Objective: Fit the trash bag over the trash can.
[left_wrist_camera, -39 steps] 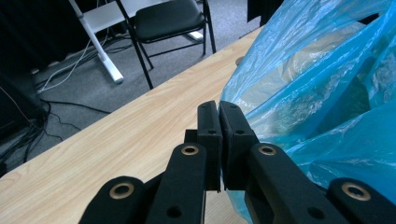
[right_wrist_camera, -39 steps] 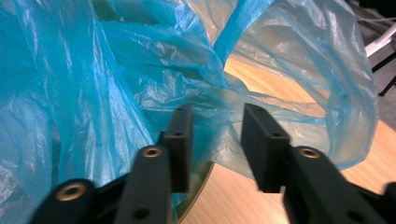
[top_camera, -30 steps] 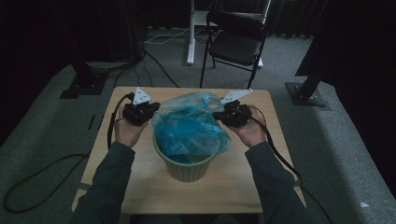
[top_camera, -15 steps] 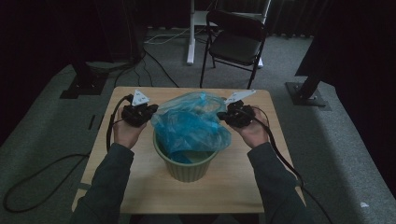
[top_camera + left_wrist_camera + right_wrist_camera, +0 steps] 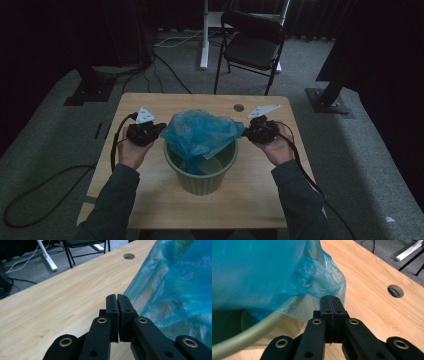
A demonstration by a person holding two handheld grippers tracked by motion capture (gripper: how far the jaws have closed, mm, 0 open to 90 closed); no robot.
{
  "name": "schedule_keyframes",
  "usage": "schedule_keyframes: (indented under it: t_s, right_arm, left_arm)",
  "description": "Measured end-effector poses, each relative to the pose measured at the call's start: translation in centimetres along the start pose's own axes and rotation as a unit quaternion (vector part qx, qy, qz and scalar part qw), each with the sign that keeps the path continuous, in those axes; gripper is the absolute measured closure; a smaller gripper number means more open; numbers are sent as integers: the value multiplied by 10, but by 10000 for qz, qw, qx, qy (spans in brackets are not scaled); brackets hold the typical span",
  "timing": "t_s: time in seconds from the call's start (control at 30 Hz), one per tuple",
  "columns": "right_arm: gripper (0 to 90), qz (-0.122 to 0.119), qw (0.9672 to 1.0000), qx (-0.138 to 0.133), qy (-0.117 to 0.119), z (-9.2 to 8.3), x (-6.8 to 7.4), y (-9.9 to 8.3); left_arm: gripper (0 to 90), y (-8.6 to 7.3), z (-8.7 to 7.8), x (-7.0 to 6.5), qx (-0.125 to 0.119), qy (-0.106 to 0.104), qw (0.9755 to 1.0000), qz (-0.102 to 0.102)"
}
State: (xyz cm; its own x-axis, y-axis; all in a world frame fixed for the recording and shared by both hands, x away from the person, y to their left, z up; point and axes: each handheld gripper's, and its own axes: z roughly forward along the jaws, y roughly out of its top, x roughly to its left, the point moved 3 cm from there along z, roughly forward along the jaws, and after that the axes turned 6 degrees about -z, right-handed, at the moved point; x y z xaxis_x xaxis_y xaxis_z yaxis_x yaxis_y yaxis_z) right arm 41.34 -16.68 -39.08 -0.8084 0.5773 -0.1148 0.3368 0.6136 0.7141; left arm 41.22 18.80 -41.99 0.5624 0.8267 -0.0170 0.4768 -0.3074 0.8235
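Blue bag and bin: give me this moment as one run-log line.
left gripper: shut on blue bag edge | right gripper: shut on blue bag edge | bag: stretched over green bin | bin: upright on table

No readable text, labels, numbers — none on any surface.

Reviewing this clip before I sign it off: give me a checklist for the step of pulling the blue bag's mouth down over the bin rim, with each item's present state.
1. Left gripper shut on an edge of the blue bag: ok, jaws closed with the film running into them.
2. Right gripper shut on the opposite edge: ok.
3. Bag spread above the green bin: ok, it spans from gripper to gripper.
4. Bag mouth over the bin rim: not ok, the rim is bare on the right gripper's side.
5. Bin upright on the table: ok.
6. Bag free of tears: cannot tell.
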Motion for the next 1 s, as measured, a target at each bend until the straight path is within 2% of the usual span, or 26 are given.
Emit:
schedule_keyframes:
  t_s: [0.2, 0.3, 0.57, 0.73, 0.77, 0.8, 0.83, 0.87, 1.0]
  right_arm:
    - [900, 0, 9999, 67, 133, 5, 8, -11]
    - [900, 9, 9998, 55, 169, 6, 10, -16]
    - [900, 30, 9997, 127, 219, 6, 11, -22]
    - [900, 17, 9993, 235, 278, 10, 13, -28]
    - [900, 25, 9994, 222, 275, 9, 12, -28]
    - [900, 25, 9994, 222, 275, 9, 12, -28]
    - [876, 28, 9996, 145, 259, 5, 11, -26]
    - [842, 29, 9997, 90, 232, 2, 10, -25]
    - [787, 36, 9998, -73, 184, -8, 7, -22]
  left_arm:
    - [878, -14, 1, -3, 35, -59, 10000, -44]
    - [874, -21, 2, -6, 65, -155, 9998, -96]
    - [869, -28, 1, -8, 105, -189, 9997, -97]
    - [852, -29, 1, -6, 90, -250, 9994, -212]
    - [807, -29, -1, -5, 55, -260, 9993, -250]
    - [807, -28, -3, -4, 5, -280, 9992, -298]
    - [779, -27, -8, -1, -109, -316, 9987, -389]
    - [766, -27, -8, -1, -109, -316, 9987, -389]
    - [747, -23, -21, 6, -299, -371, 9975, -527]
